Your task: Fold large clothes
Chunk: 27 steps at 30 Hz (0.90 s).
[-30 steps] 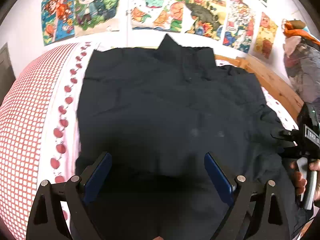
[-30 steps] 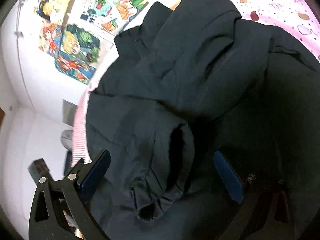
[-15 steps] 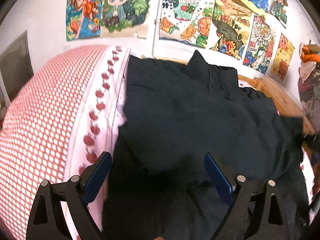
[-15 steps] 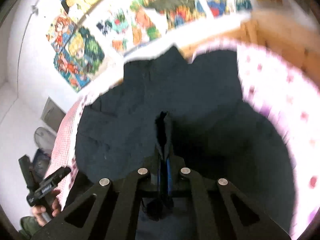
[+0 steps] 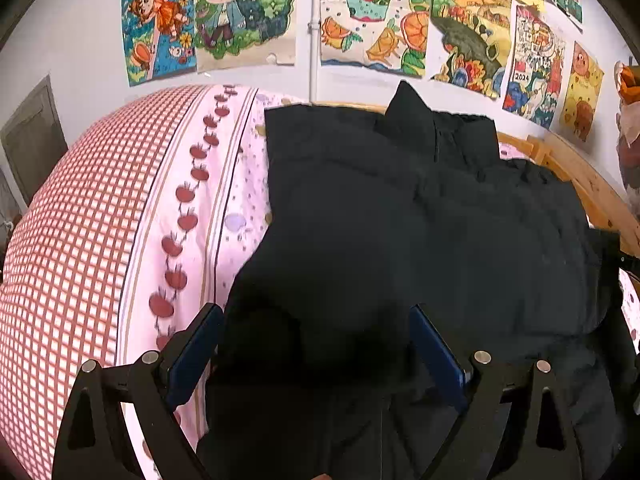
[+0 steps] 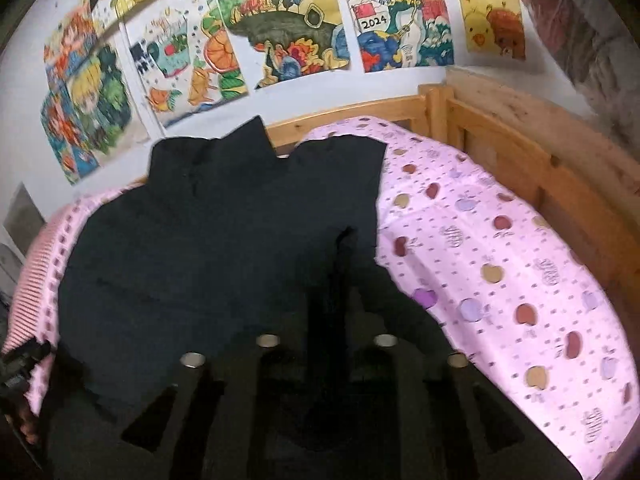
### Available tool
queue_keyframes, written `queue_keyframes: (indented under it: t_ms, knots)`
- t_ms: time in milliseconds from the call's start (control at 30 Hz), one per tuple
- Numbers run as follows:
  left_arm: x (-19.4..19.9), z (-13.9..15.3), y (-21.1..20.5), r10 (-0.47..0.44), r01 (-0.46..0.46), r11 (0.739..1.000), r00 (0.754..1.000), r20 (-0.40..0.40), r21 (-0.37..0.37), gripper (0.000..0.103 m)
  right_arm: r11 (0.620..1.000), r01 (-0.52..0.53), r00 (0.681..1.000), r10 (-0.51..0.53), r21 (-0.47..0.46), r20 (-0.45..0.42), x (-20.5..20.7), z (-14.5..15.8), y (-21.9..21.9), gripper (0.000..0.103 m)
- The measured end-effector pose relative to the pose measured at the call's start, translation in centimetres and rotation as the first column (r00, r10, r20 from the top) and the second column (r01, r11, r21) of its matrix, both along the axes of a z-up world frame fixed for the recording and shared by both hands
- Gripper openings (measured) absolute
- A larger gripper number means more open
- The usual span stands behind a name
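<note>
Two claws: both work one dark garment on a bed.
Far left: red-checked quilt (image 5: 72, 240) with an apple border, lying beside the garment.
Left claw (image 5: 314, 344): spread wide, blue pads either side of a dark bulge of cloth, gripping nothing.
Black jacket (image 5: 420, 232): spread over the bed, collar toward the postered wall (image 5: 52, 40), its near hem under both claws.
Right claw (image 6: 326, 320): pinched tight on a ridge of the black jacket (image 6: 208, 248) that stands up between its fingers (the pads themselves are lost in the dark cloth).
Far right: pink spotted sheet (image 6: 500, 248), bare beside the jacket, then the wooden bed frame (image 6: 520, 144).
Handling: soft and limp, probably bulky and fairly heavy for cloth; it will likely sag and bunch if lifted from one point.
Where to hold: I would judge the hem corners or side seams best, one claw on each, taking a doubled edge so the cloth does not slip free.
</note>
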<state>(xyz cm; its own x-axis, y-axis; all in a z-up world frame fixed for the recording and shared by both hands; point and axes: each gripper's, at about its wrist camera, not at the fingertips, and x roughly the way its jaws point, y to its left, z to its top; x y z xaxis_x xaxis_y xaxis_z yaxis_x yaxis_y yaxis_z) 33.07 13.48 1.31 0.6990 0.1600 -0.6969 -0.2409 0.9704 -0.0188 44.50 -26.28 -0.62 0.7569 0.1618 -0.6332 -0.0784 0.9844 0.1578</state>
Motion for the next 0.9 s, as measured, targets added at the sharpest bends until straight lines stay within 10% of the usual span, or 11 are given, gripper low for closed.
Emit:
queue_keyframes:
  t_ms: [100,400,600,900]
  knots:
    - [0.9,0.8,-0.6,-0.011,0.010,0.999,0.999,0.050,0.031,0.093,0.999,-0.019,0.994,0.023,-0.031,0.104,-0.9,1.8,0.6,0.068]
    - [6.5,0.1,-3.9,-0.063,0.056,0.976,0.998,0.029,0.210,0.093,0.943,-0.250,0.957,0.275,-0.219,0.091,-1.3,1.6,7.5,0.069]
    - [8.4,-3.7,-4.2,-0.034,0.055,0.968,0.996,-0.088,0.246,0.103,0.930,-0.284,0.957,0.288,-0.234,-0.017,-0.1,-1.7,8.7,0.072]
    - [7.5,-6.8,-4.5,-0.027,0.034,0.967,0.999,-0.033,0.254,0.103,0.922,-0.308,0.950,0.312,-0.234,-0.022,-0.6,-6.0,9.1,0.079]
